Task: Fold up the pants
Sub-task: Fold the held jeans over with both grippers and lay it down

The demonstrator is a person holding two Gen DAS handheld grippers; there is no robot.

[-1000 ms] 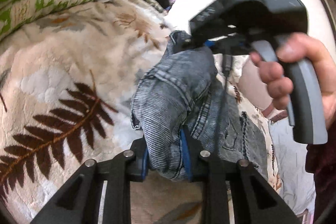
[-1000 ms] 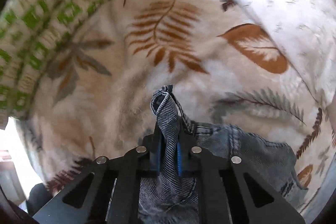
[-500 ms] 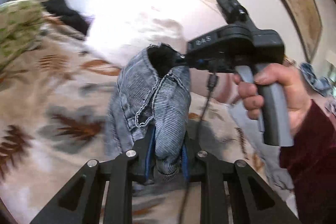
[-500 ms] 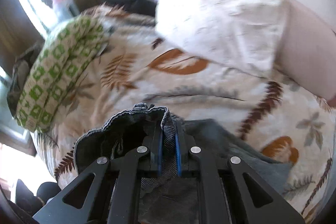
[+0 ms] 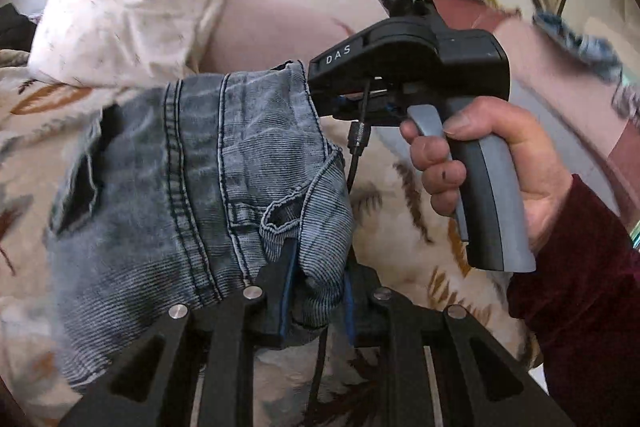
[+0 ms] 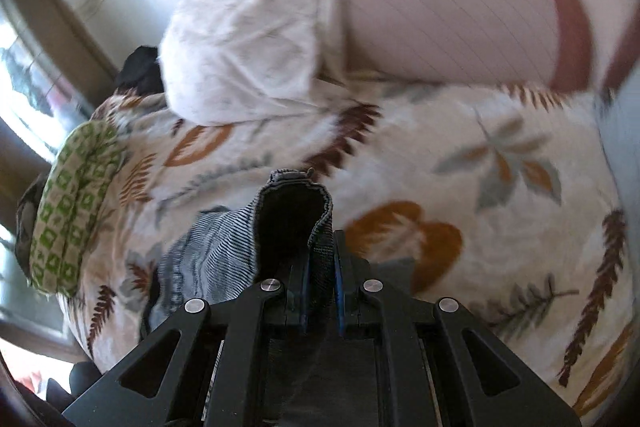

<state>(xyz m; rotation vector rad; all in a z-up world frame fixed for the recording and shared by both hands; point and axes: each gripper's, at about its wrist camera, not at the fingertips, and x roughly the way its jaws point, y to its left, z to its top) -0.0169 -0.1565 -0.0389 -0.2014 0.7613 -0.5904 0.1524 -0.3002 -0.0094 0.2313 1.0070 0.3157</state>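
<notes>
Both grippers had the pants [image 5: 192, 179] off the bed [image 6: 460, 163] and stretched between them. A second before, the denim hung bunched and low over the leaf-print cover; now it was raised and pulled wider, so that in the left wrist view the stitched seam and pocket edge lay spread across the frame, with the white pillow [image 5: 120, 23] and the pink one behind them at the far side. The left gripper [image 5: 316, 291] had its fingers closed on a thick wad of the waistband, the blue pads pressed into the cloth. The right gripper [image 6: 320, 283], seen from the left held in the person's right hand [image 5: 492, 163], had its fingers nearly together on a thin fold of the same edge, whose dark inner side stood up just ahead of them. A green-patterned cushion [image 6: 76, 207] lay at the far left of the bed. The lift probably meant the garment was being shaken out and squared up before any fold was laid; the folding itself looked barely begun, and the next call would be to lower it flat onto the cover.
</notes>
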